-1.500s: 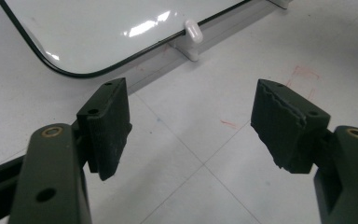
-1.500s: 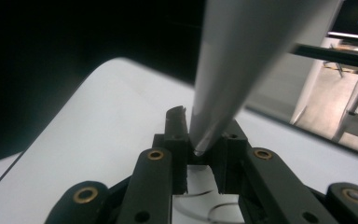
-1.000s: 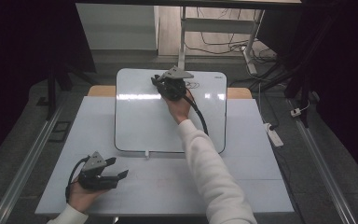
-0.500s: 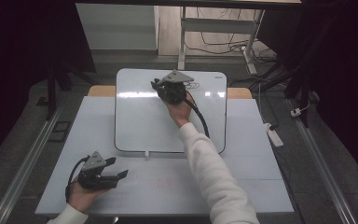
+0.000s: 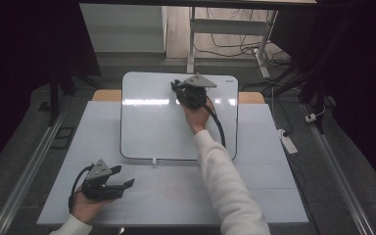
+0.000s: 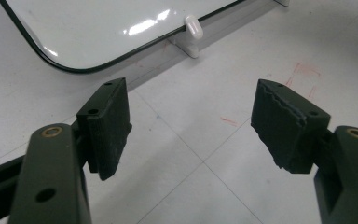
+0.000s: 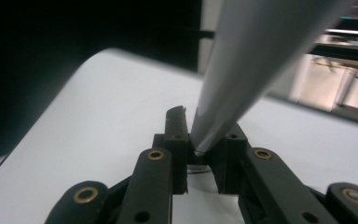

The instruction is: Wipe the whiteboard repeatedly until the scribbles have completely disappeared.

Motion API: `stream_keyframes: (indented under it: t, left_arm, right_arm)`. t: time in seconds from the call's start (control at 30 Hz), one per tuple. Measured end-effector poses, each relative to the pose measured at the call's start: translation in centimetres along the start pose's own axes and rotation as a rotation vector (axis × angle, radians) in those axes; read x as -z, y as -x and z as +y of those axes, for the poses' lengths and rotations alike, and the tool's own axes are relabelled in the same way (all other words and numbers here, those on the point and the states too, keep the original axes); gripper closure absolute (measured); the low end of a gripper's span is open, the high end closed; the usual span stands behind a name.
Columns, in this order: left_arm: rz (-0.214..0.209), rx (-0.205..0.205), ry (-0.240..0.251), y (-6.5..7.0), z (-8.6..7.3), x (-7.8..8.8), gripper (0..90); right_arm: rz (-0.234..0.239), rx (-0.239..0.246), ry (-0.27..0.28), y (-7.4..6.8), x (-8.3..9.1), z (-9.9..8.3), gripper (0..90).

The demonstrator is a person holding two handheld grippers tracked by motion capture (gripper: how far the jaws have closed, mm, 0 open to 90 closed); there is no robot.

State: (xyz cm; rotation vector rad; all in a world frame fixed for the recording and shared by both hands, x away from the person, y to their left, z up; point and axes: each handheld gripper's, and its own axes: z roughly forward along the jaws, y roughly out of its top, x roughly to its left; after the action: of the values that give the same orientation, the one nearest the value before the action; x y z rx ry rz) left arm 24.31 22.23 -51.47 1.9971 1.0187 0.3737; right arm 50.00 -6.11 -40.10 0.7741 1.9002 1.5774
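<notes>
A whiteboard (image 5: 152, 127) lies on the pale table (image 5: 264, 186), its far part past the table's back edge. My right gripper (image 5: 177, 88) hovers over the board's far edge, shut on a grey marker (image 7: 256, 60) whose shaft rises between the jaws toward the camera; the board's white surface (image 7: 98, 130) lies below. My left gripper (image 5: 122, 176) rests in a hand at the table's near left, open with nothing in it. In the left gripper view the left gripper (image 6: 191, 126) points at the board's near corner (image 6: 98, 28) and a small white clip (image 6: 193, 30) on its edge.
Faint red marks (image 6: 303, 74) show on the table near the clip. A white power strip (image 5: 286, 142) lies on the floor at the right. Metal rails (image 5: 29, 166) run along both sides of the table. Desk legs and cables (image 5: 235, 44) stand behind it.
My right hand has slid a little to the right along the board's far edge with the marker. The left hand has stayed where it was.
</notes>
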Motion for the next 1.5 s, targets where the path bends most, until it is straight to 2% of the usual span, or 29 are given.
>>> stream_keyframes:
  t: [0.07,0.1,0.13,0.17,0.2,0.3,0.4,0.43,0.47,0.53,0.6,0.63,0.7,0.77,0.83,0.9,0.97,1.0,1.03,1.07,1.13,1.23,1.27,1.33,1.37,1.4,1.43,1.47,1.5]
  left_arm:
    - [-0.001,0.001,0.0,0.0,0.0,-0.1,28.7]
    - [-0.004,0.0,-0.006,-0.1,0.1,-0.2,28.7]
    - [-0.004,0.0,-0.006,-0.1,0.1,-0.2,28.7]
    - [-0.003,0.0,-0.009,-0.1,0.1,-0.3,28.7]
    - [-0.003,0.001,-0.007,-0.1,0.1,-0.2,28.7]
    - [-0.003,0.0,-0.003,0.1,0.1,-0.1,28.7]
    - [-0.007,0.001,-0.003,0.1,0.1,-0.2,28.7]
    - [-0.008,-0.001,-0.01,0.0,0.2,-0.4,28.7]
    - [-0.007,-0.001,-0.012,0.0,0.2,-0.5,28.6]
    - [-0.006,0.0,-0.01,0.0,0.2,-0.4,28.6]
    - [-0.006,0.002,-0.004,0.0,0.1,-0.2,28.6]
    - [-0.002,0.004,0.0,0.0,0.0,0.0,28.6]
    - [-0.001,0.007,0.005,-0.1,0.0,0.1,28.6]
    - [-0.001,0.007,0.003,-0.2,0.0,0.1,28.6]
    - [-0.003,0.009,-0.001,-0.3,0.0,-0.1,28.6]
    - [-0.003,0.004,0.0,-0.2,0.0,-0.1,28.6]
    - [-0.003,0.002,0.004,0.0,0.0,0.1,28.6]
    - [-0.003,0.002,0.004,0.0,0.0,0.1,28.7]
    - [-0.003,0.002,0.005,0.0,0.0,0.1,28.7]
    - [-0.001,0.003,0.007,-0.1,0.0,0.1,28.7]
    - [-0.004,0.004,-0.002,-0.2,0.0,-0.1,28.6]
    - [-0.001,0.006,-0.003,-0.2,0.1,-0.2,28.6]
    - [-0.001,0.006,-0.003,-0.2,0.1,-0.2,28.7]
    - [0.0,0.005,-0.005,-0.1,0.1,-0.2,28.6]
    - [0.001,0.005,-0.003,0.0,0.0,-0.1,28.6]
    - [0.001,0.005,-0.003,0.0,0.0,-0.1,28.6]
    - [0.001,0.006,-0.001,0.0,0.0,-0.1,28.6]
    - [0.001,0.007,0.0,0.0,0.0,-0.1,28.6]
    - [0.001,0.007,0.0,-0.1,0.0,-0.1,28.6]
  right_arm:
    - [-0.002,-0.006,0.002,0.0,0.1,0.0,77.7]
    - [0.043,0.044,-0.029,-1.4,-0.2,-0.4,77.7]
    - [0.043,0.044,-0.029,-1.4,-0.2,-0.4,77.7]
    - [0.079,0.117,-0.064,-2.7,-0.5,-0.8,77.7]
    - [0.078,0.12,-0.063,-2.5,-0.4,-0.8,77.6]
    - [-0.006,-0.003,-0.008,-0.1,0.3,-0.1,77.6]
    - [-0.004,-0.036,0.003,-0.1,0.2,-0.1,77.7]
    - [0.057,0.022,-0.03,-1.9,-0.6,-0.6,77.6]
    - [0.084,0.059,-0.045,-3.0,-1.0,-0.8,77.7]
    - [0.099,0.094,-0.051,-4.0,-1.6,-1.1,77.6]
    - [0.092,0.083,-0.048,-3.8,-1.7,-0.9,77.6]
    - [0.041,0.045,-0.021,-2.8,-1.5,-0.6,77.6]
    - [-0.01,0.044,-0.002,-2.0,-1.1,-0.2,77.7]
    - [-0.006,0.042,-0.005,-2.2,-1.0,-0.3,77.7]
    - [0.048,0.086,-0.036,-3.3,-1.4,-0.6,77.7]
    - [0.044,0.133,-0.052,-3.2,-1.2,-0.4,77.7]
    - [-0.017,0.079,-0.021,-1.3,-0.5,0.1,77.7]
    - [-0.017,0.079,-0.021,-1.3,-0.5,0.1,77.7]
    - [-0.07,-0.021,0.016,1.2,0.5,0.5,77.7]
    - [-0.08,-0.046,0.028,1.8,0.9,0.6,77.7]
    - [-0.072,-0.036,0.022,1.7,0.9,0.5,77.7]
    - [0.038,0.015,-0.017,-0.2,0.0,-0.1,77.7]
    - [0.055,0.043,-0.029,-0.7,-0.3,-0.2,77.7]
    - [0.044,0.067,-0.033,-0.8,-0.4,-0.1,77.7]
    - [0.012,0.018,-0.006,0.2,-0.2,0.2,77.7]
    - [0.012,0.018,-0.006,0.2,-0.2,0.2,77.7]
    - [-0.02,-0.015,0.008,0.8,0.1,0.4,77.7]
    - [-0.021,-0.043,0.021,1.0,0.0,0.4,77.7]
    - [-0.013,-0.024,0.012,0.5,-0.2,0.3,77.7]
